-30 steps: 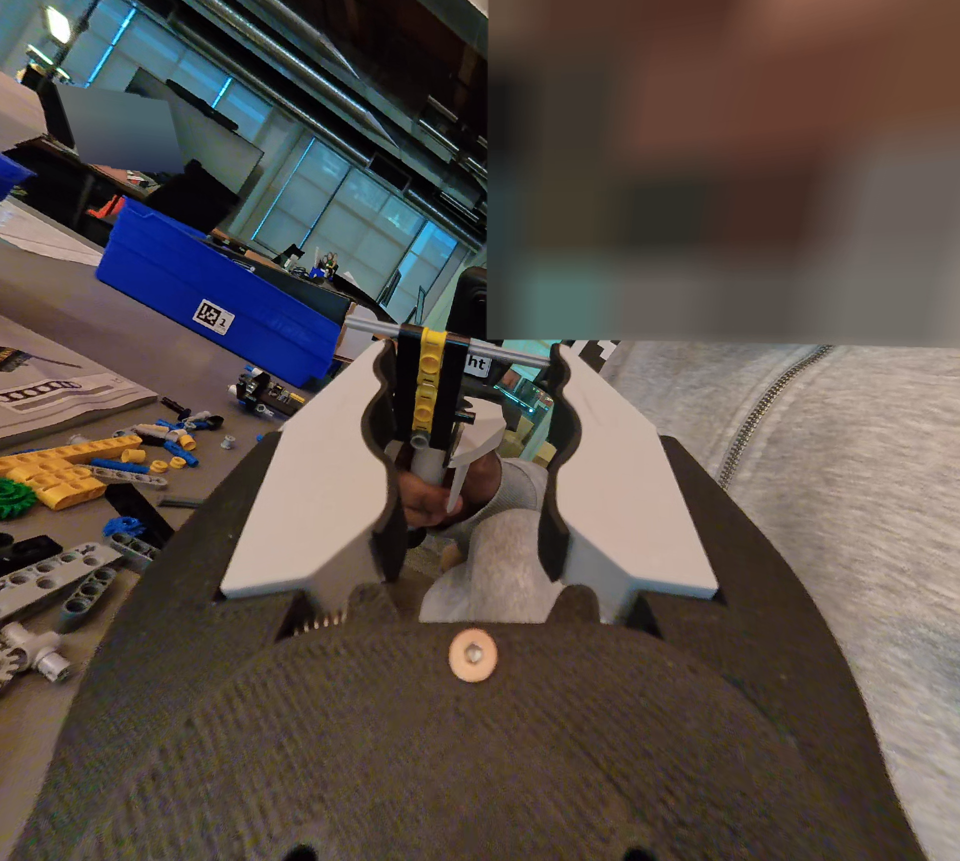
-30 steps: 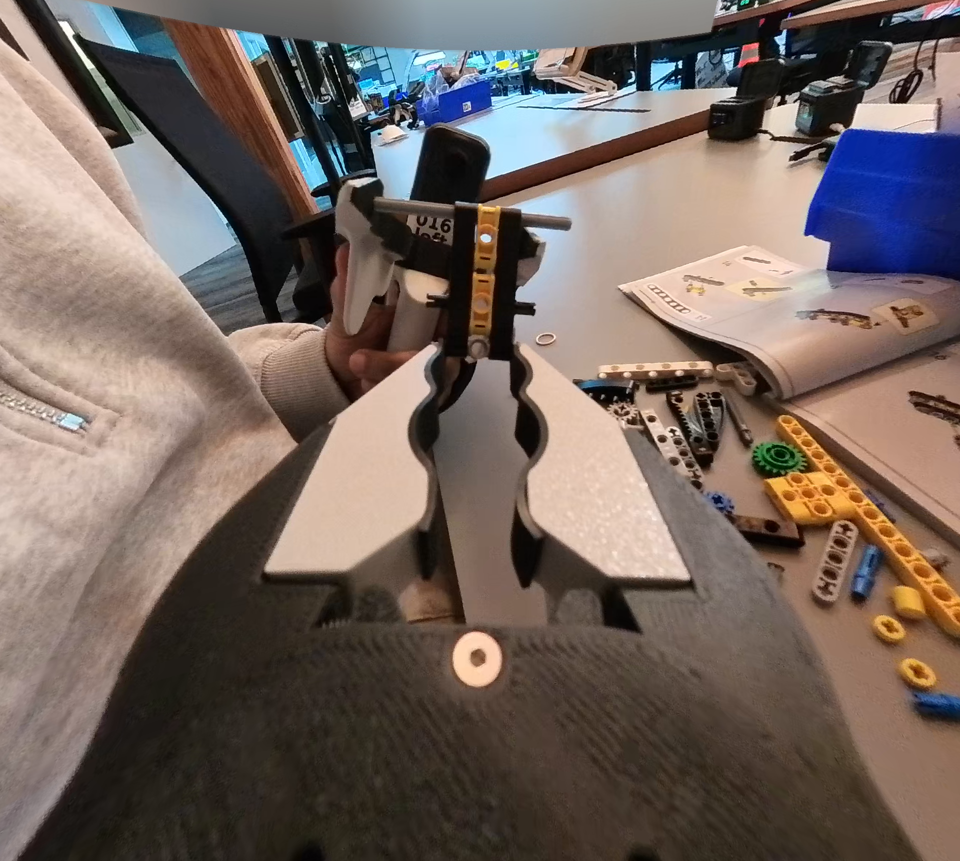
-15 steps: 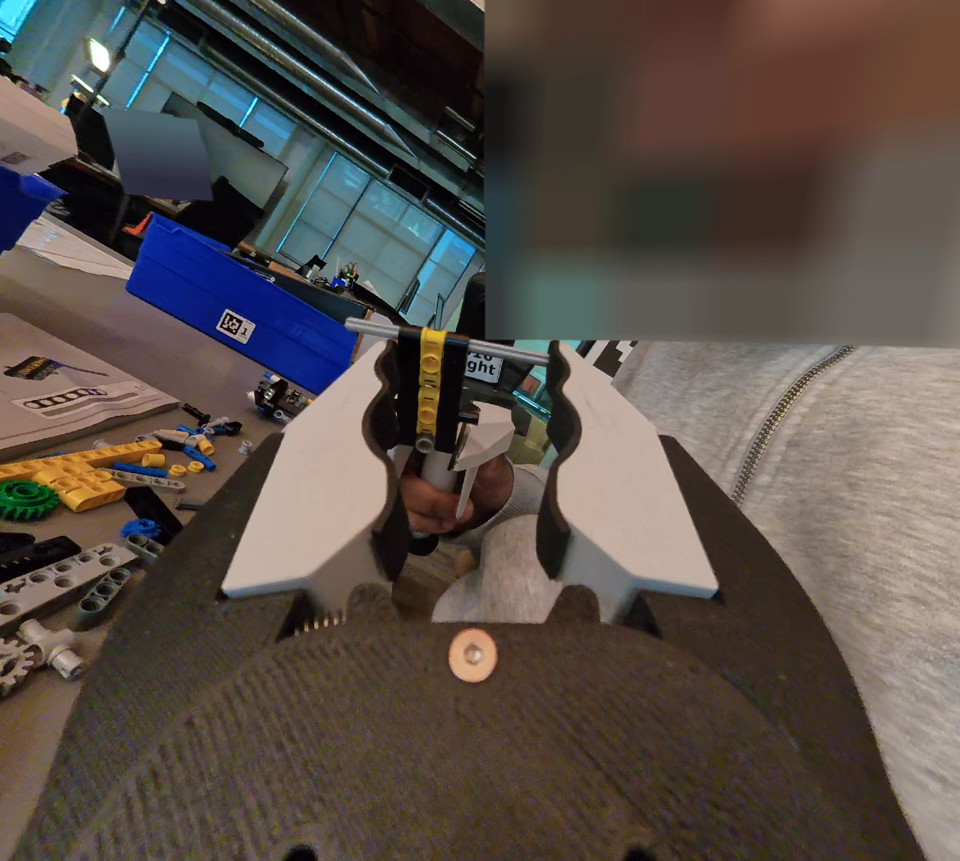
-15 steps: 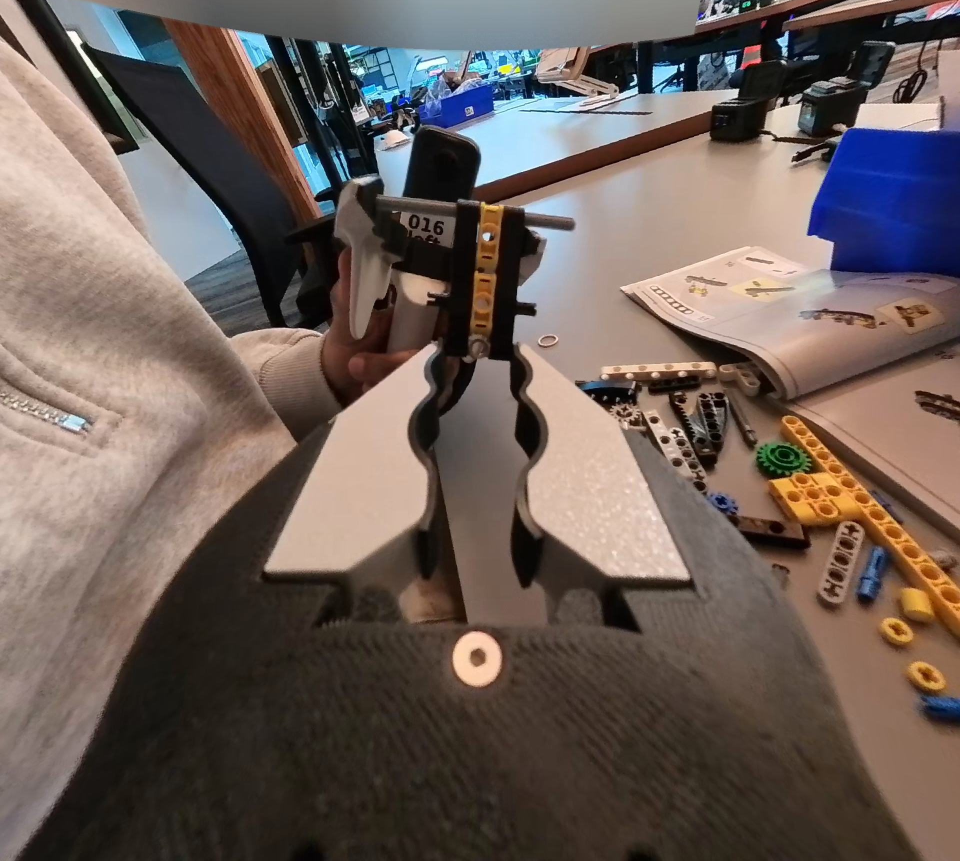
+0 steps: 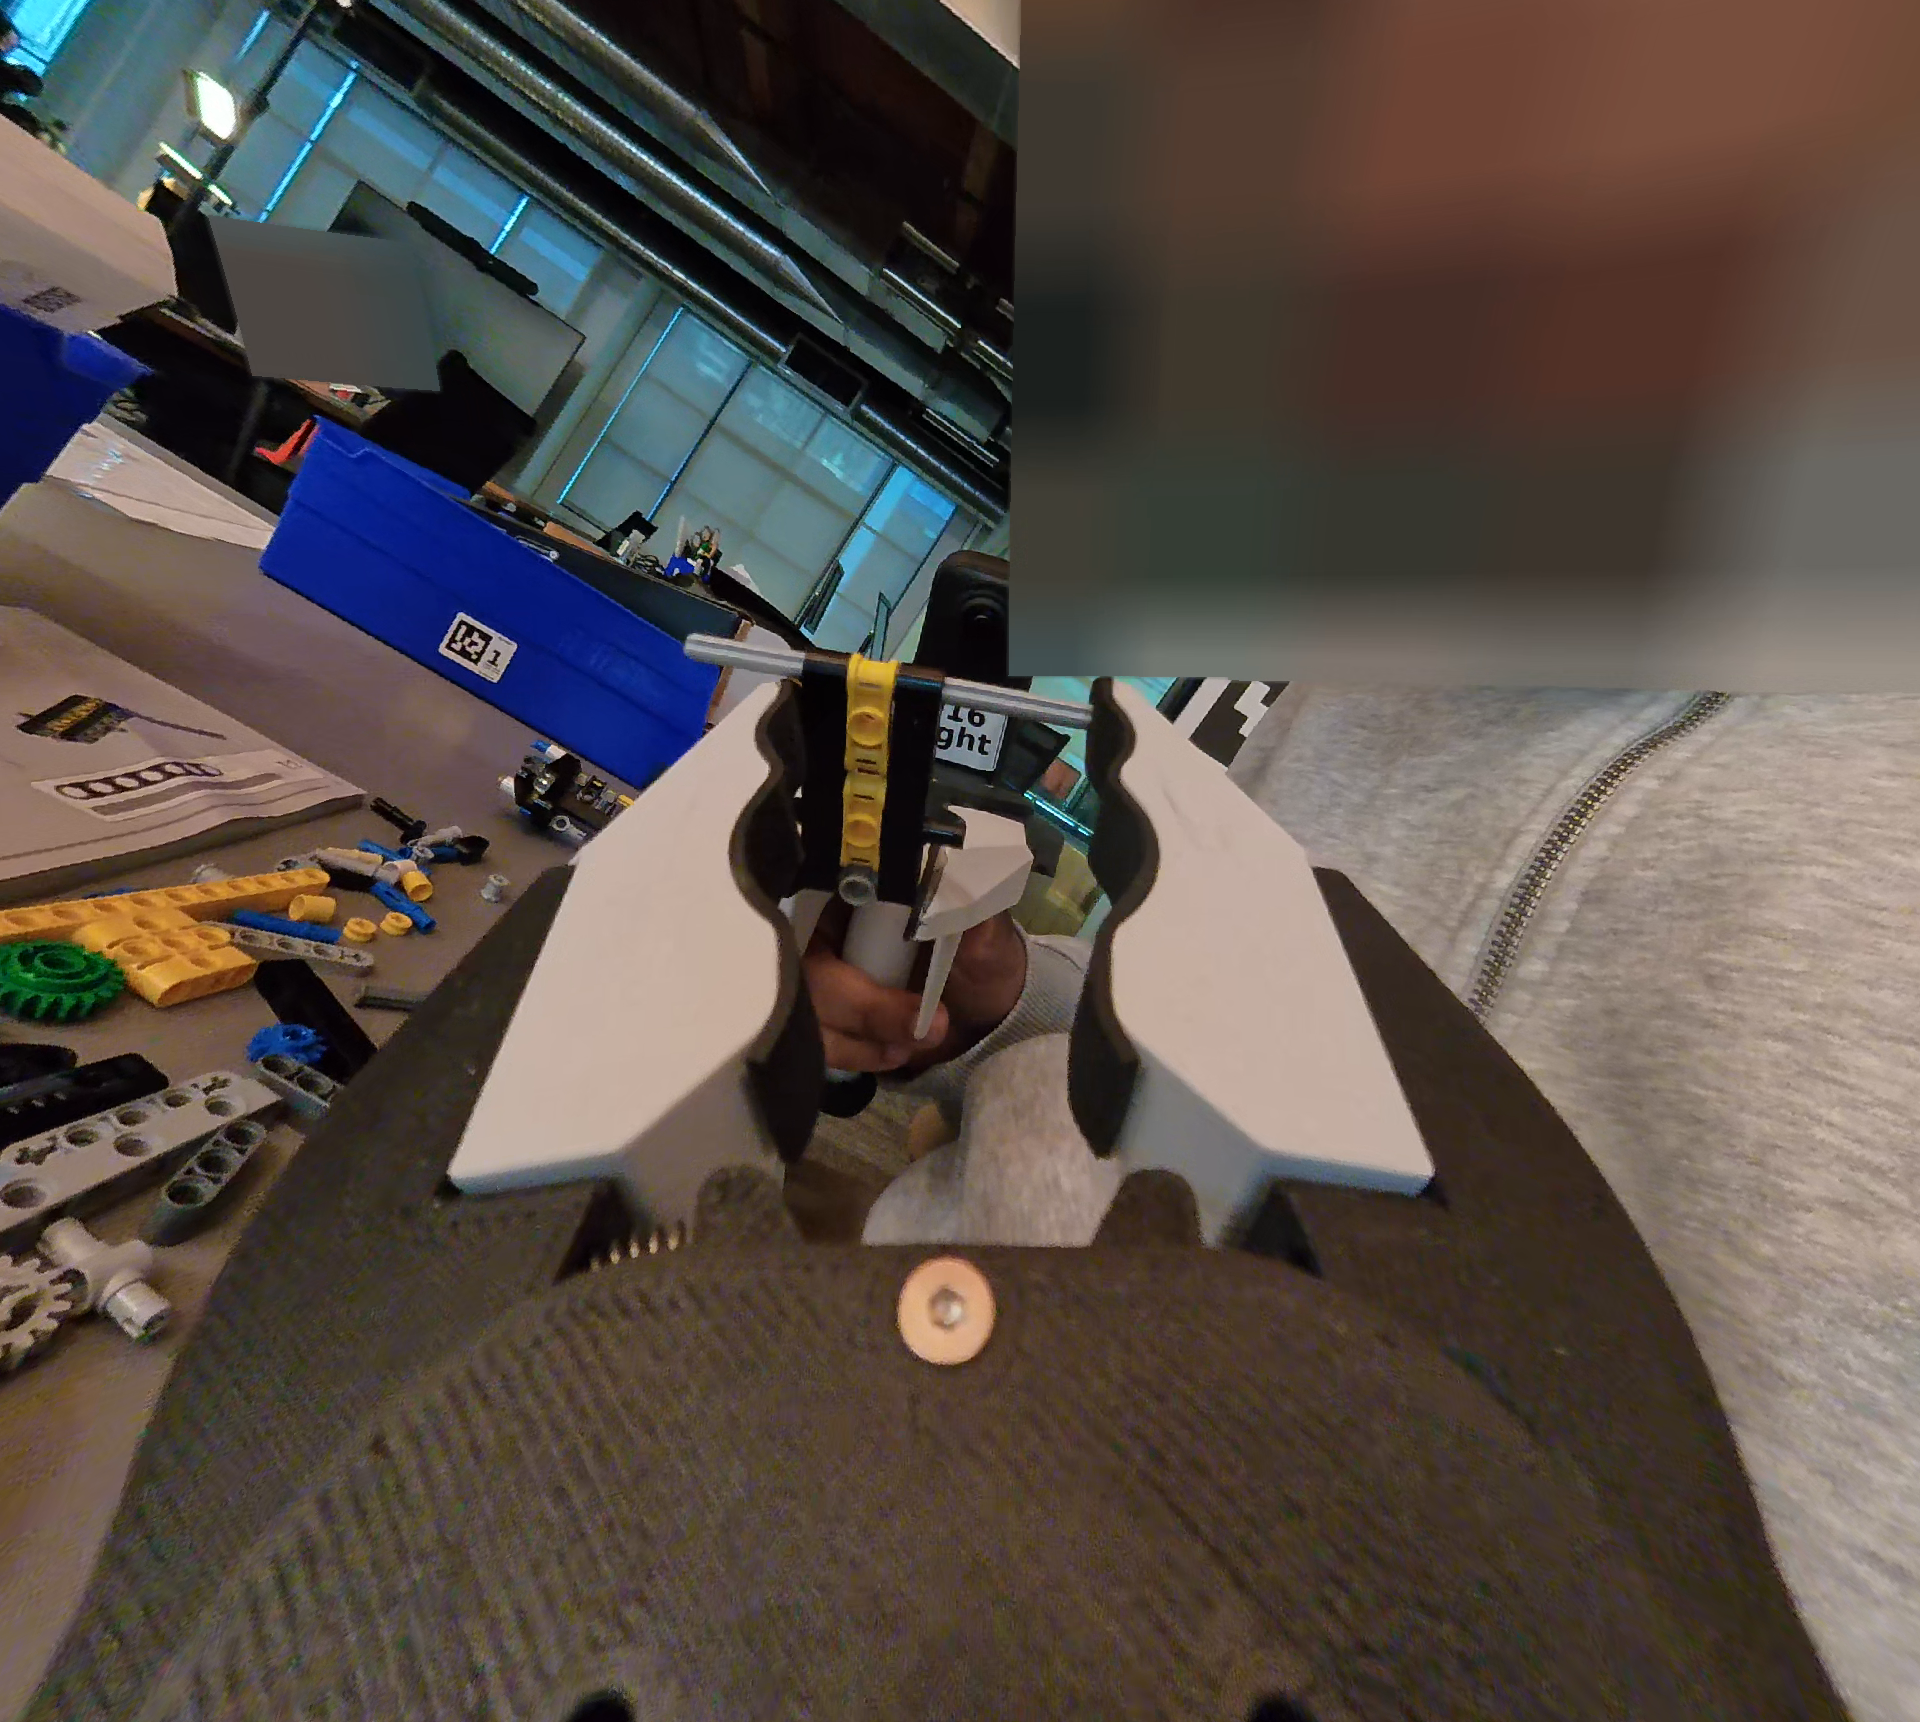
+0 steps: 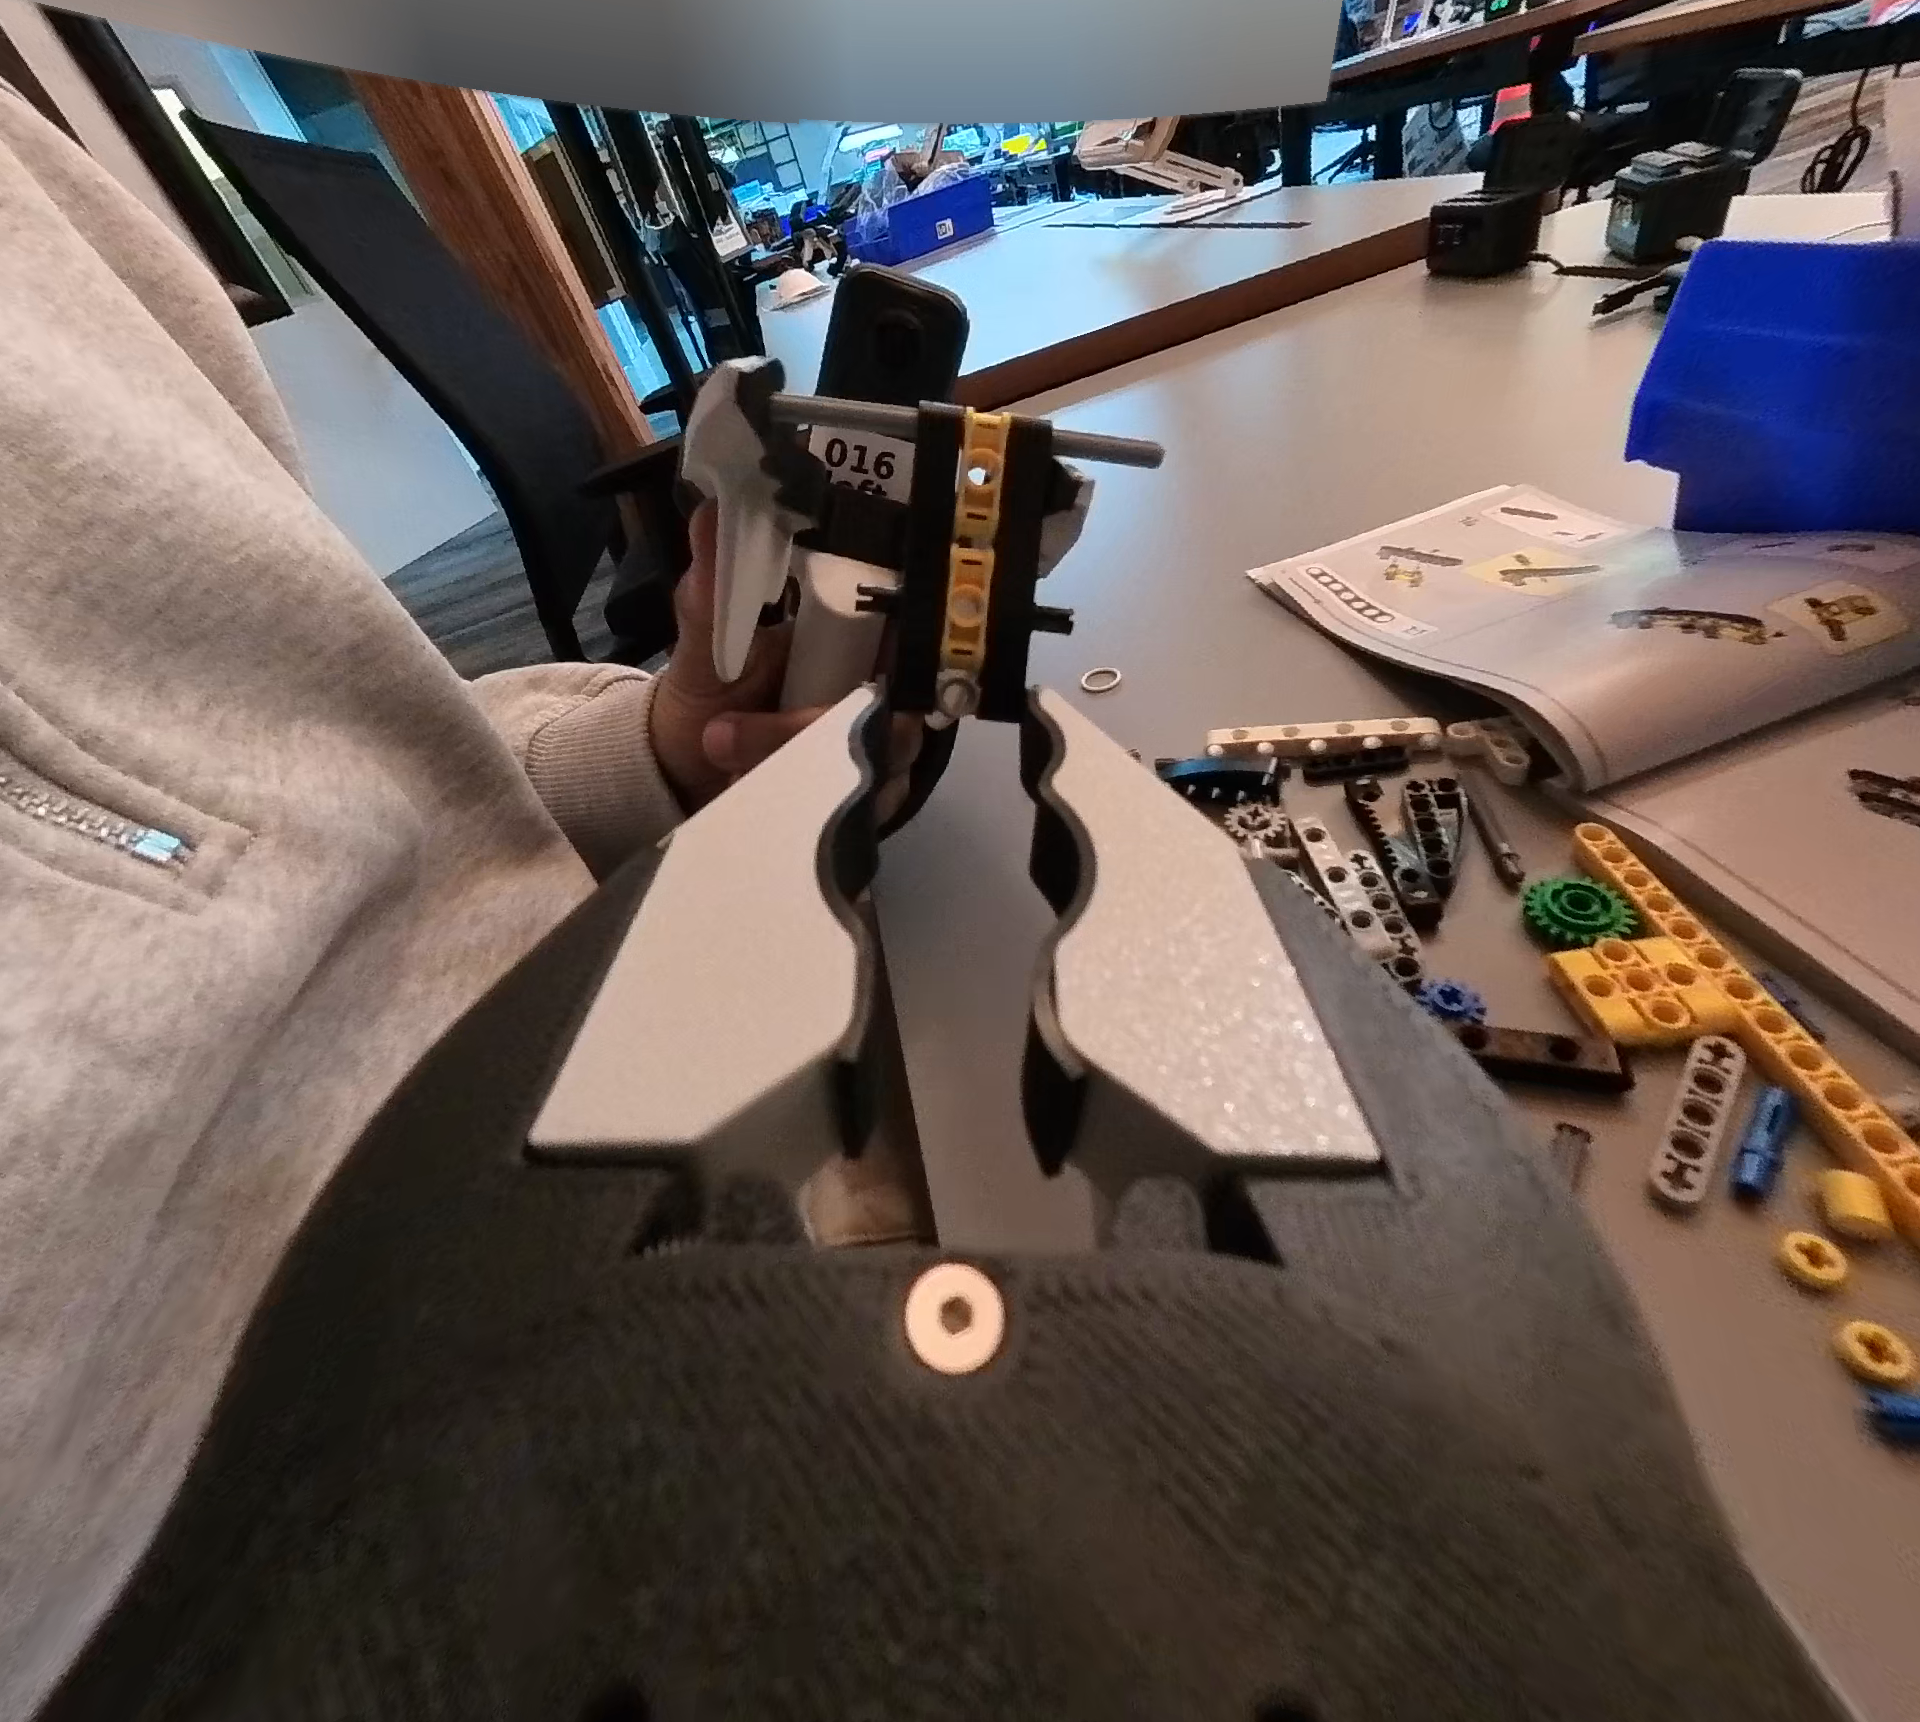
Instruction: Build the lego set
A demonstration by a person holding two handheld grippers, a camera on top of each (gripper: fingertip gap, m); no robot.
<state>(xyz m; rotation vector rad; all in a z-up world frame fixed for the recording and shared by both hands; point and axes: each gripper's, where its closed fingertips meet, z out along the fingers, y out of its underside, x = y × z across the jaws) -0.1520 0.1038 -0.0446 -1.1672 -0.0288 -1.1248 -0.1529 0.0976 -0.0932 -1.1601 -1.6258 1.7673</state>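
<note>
A small lego assembly of black beams on either side of a yellow beam has a grey axle through its top. My right gripper is shut on its lower end and holds it upright in the air above the table. My left gripper faces it and is open. The assembly stands between its fingers, close to the left one. The axle reaches across towards the right finger. The left gripper's white fingers also show in the right wrist view, at the axle's end.
Loose lego parts lie on the grey table: a yellow beam frame, a green gear, and grey and black beams. An open instruction booklet and a blue bin lie behind them. A person's grey sweatshirt is close by. Some 5 cm of space lies between my two pairs of fingers. Both grippers' tips are roughly 15 cm from the green gear. Seen from the left wrist view as well.
The left wrist view has swung a little, so the table parts and blue bin sit further right in it. Both grippers keep their state and the assembly stays held.
</note>
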